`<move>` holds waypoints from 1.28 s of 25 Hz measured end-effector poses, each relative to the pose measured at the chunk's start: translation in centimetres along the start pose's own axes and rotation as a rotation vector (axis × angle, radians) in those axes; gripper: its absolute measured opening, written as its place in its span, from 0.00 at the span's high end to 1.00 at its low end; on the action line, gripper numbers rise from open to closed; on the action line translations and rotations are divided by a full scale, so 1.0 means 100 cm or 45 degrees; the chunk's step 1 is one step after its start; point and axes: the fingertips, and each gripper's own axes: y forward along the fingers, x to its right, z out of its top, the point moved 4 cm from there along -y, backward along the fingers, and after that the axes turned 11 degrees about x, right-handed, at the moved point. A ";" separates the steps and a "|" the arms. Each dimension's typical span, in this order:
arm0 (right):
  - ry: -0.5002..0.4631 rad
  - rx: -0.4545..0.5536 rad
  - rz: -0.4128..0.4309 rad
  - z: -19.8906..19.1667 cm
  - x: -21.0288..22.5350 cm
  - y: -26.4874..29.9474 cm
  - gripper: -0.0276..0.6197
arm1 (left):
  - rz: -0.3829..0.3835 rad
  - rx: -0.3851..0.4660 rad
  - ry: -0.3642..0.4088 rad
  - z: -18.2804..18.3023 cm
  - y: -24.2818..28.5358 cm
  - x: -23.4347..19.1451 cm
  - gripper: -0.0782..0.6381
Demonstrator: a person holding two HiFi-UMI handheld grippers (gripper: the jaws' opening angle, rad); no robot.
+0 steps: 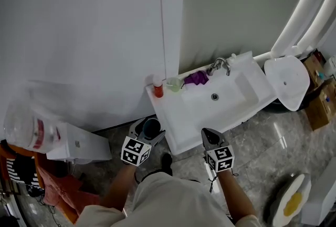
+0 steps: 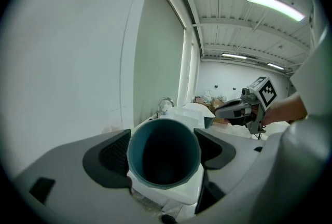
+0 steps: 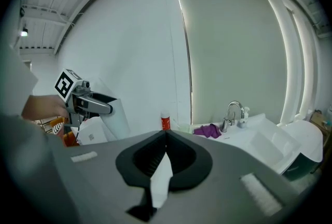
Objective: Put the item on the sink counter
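White ceramic makes up the sink counter (image 1: 176, 113), the largest thing in the head view. It stands slantwise against the wall with its basin toward the right end and a chrome faucet (image 1: 221, 65) on the back edge. A white toilet lid (image 1: 286, 81) lies just past its right end.

Both grippers hang off the counter's front edge on bare forearms that reach up from the bottom of the head view, each pointing toward the wall and a little downward. The left gripper (image 1: 150, 130) is just outside the front-left corner. Its jaws stand wide, with the dark pads pressed on either side of the teal cup (image 2: 163, 153). The right gripper (image 1: 208, 133) sits at the middle of the front edge. Its jaws are pressed together at the tips with nothing between them.

The cup is a plain, dark teal tumbler with a round, even rim. Its mouth is turned up toward the person, and its inside is dark and empty. It is held clear of the counter, beside the left edge near the front corner, not over the white top.

Along the back edge, left of the faucet, lie a crumpled purple cloth (image 1: 197, 78), a pale green cup (image 1: 174, 84) and, at the back-left corner, a small red bottle (image 1: 158, 87).
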 end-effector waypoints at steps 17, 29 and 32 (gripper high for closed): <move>0.065 -0.127 -0.172 -0.028 0.018 0.075 0.94 | -0.210 -0.136 0.139 -0.041 0.109 -0.073 0.36; 0.130 -0.219 -0.191 -0.055 0.038 0.100 0.94 | -0.260 -0.204 0.196 -0.070 0.177 -0.084 0.36; 0.147 -0.232 -0.171 -0.060 0.046 0.108 0.94 | -0.252 -0.225 0.199 -0.078 0.194 -0.083 0.36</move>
